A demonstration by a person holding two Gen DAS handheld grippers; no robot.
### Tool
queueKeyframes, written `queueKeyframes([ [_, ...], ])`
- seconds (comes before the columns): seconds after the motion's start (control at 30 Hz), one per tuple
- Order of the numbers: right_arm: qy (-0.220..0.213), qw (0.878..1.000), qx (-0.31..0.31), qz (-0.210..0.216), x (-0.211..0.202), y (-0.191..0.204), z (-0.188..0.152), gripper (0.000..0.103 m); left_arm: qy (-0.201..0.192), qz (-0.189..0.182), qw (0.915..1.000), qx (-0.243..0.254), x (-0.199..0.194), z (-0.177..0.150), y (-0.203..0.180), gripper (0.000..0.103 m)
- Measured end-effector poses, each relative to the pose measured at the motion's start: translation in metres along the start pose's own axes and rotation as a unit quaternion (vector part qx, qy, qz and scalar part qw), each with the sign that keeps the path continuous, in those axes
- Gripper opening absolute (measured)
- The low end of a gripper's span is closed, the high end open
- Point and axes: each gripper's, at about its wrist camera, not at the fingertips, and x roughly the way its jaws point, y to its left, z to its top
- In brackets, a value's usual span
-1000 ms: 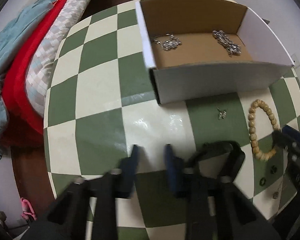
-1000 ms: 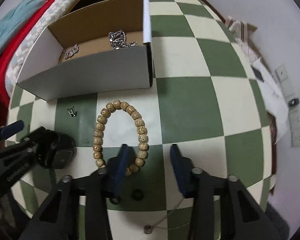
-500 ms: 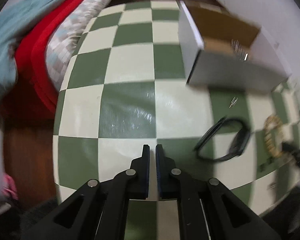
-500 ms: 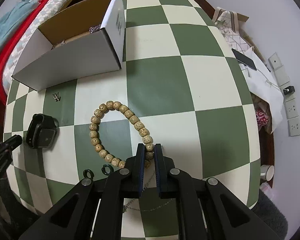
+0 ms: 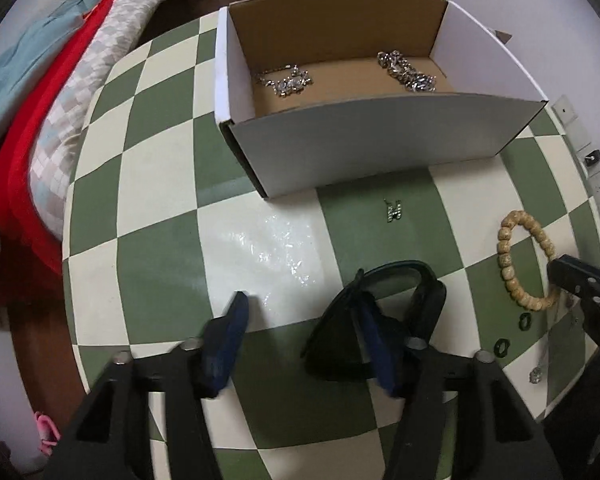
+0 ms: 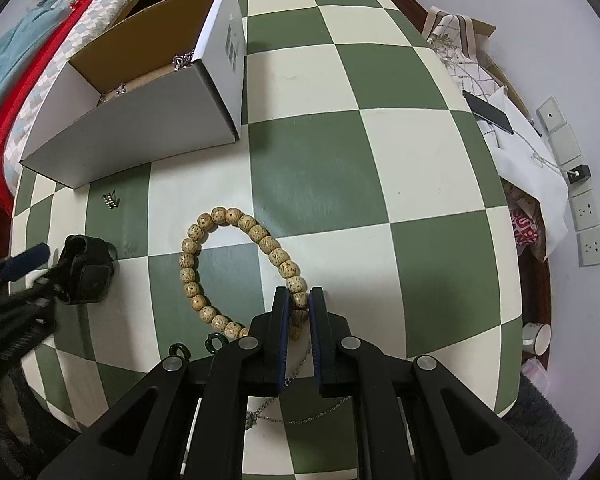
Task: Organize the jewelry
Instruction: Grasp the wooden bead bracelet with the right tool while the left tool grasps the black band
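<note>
A white cardboard box [image 5: 380, 148] holds two silver chains [image 5: 286, 80] [image 5: 406, 70]. My left gripper [image 5: 300, 308] is open, its right finger [image 5: 374, 332] inside the strap loop of a black watch [image 5: 384, 312] on the table. My right gripper [image 6: 299, 300] is shut on a wooden bead bracelet [image 6: 236, 264], which lies on the table; the bracelet also shows in the left wrist view [image 5: 524, 260]. A small silver earring [image 5: 393, 210] lies in front of the box. Two dark rings [image 6: 198, 346] and a thin chain necklace [image 6: 300, 412] lie near the table's front edge.
The round table has a green and cream checked top [image 6: 360, 160]. A bed with red and blue covers [image 5: 32, 92] is at the left. At the right are a bag with a phone [image 6: 488, 110], wall sockets [image 6: 588, 204] and a cup [image 6: 538, 336].
My left gripper has opened and moved in on the watch. My right gripper stays closed on the bracelet's near beads.
</note>
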Motion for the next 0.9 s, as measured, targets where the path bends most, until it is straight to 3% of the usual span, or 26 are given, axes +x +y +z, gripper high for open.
queueKeyframes([
  [0.03,0.000,1.000,-0.003,-0.003,0.000,0.001,0.001,0.011,-0.001,-0.006,1.0000,-0.005,-0.001,0.000,0.000,0.016],
  [0.1,-0.001,1.000,-0.010,-0.012,0.001,0.005,0.002,0.011,0.001,0.026,0.9996,-0.003,-0.001,-0.003,-0.001,0.005],
  [0.33,-0.013,0.998,-0.041,-0.046,0.000,0.021,0.006,0.012,-0.012,0.063,0.9955,-0.070,-0.007,-0.031,0.015,0.005],
  [0.5,-0.026,0.996,-0.054,-0.060,-0.002,0.030,0.001,0.011,-0.018,0.065,0.9942,-0.084,-0.011,-0.031,0.020,0.004],
  [0.67,-0.045,0.996,-0.048,-0.058,-0.005,0.029,-0.006,0.010,-0.049,0.065,0.9923,-0.093,-0.034,-0.028,0.020,0.003],
  [0.9,-0.109,0.992,-0.041,-0.038,-0.045,0.034,-0.017,0.009,-0.101,0.048,0.9889,-0.099,-0.078,-0.017,0.019,0.003],
])
